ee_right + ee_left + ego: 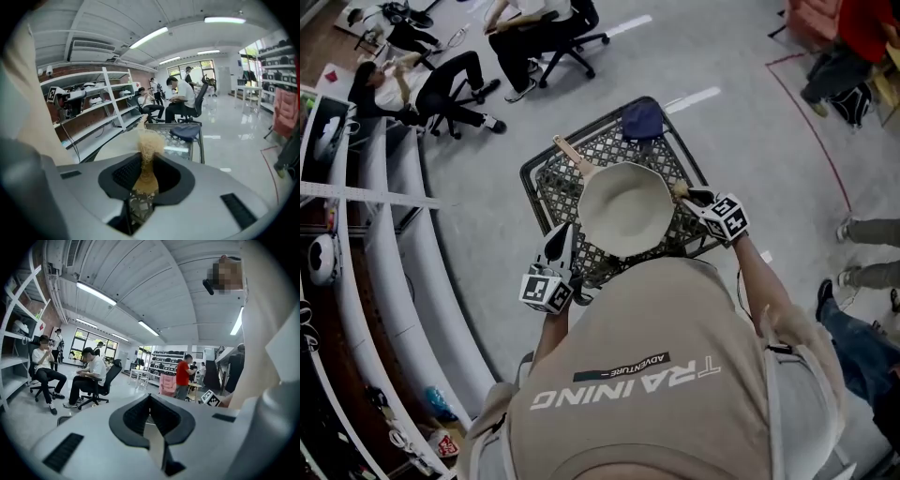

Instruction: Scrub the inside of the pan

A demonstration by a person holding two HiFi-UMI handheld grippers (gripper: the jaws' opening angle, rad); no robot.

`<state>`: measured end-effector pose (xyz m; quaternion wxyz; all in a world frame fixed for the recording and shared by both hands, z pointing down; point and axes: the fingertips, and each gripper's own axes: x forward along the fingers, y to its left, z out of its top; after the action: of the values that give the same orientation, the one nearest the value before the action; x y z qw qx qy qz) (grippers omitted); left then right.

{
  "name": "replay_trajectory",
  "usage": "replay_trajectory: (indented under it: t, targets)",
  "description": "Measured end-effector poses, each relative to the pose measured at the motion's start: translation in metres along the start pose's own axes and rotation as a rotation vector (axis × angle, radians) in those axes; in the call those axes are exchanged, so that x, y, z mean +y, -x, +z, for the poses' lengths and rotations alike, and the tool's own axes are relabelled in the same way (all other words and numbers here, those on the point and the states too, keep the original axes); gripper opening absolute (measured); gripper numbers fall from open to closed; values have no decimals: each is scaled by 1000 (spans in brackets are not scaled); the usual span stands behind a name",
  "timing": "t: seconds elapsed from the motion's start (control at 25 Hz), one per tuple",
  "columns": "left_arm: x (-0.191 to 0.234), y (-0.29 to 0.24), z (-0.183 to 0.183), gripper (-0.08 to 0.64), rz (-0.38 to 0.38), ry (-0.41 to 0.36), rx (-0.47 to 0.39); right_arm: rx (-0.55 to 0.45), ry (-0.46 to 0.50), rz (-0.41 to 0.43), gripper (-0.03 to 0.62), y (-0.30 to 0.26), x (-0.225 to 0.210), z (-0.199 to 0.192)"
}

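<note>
A cream pan (625, 208) with a wooden handle (572, 154) lies on a black mesh table (551, 180). My left gripper (562, 242) is at the pan's near-left edge. In the left gripper view its jaws (151, 409) are shut on the thin cream rim (155, 442). My right gripper (690, 198) is at the pan's right edge, shut on a straw-coloured scrub brush (146, 173). The brush's frayed bristles (149, 142) stick out past the jaws, above the pan (119, 144). The brush head (679, 188) is at the rim, not in the bowl.
A folded dark blue cloth (641, 120) lies at the table's far edge, seen too in the right gripper view (186, 131). People sit on office chairs (450, 89) beyond the table. Long white shelves (384, 253) run along the left. Other people's legs (867, 234) stand at the right.
</note>
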<state>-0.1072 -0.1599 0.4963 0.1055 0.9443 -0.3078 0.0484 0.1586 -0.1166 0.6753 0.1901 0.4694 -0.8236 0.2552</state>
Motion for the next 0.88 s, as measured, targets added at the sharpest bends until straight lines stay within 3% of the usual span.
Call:
replay_trajectory:
  t: [0.12,0.24,0.44,0.64,0.88]
  targets:
    - [-4,5,-5,18,15,11,30,51,-117,-29,92,4,-15,-39]
    - [-9,12,-8,17,43,15,42,129,-160,-49,94,5,-23,-77]
    - [-4,32,-4,18,115,16,44,214,-258,20,146,-20,-15,-120]
    - [-6,56,-17,17,201,43,57,273,-246,-7,146,-32,-20,-143]
    - [6,73,-24,17,257,77,27,275,-183,5,144,-43,-15,-131]
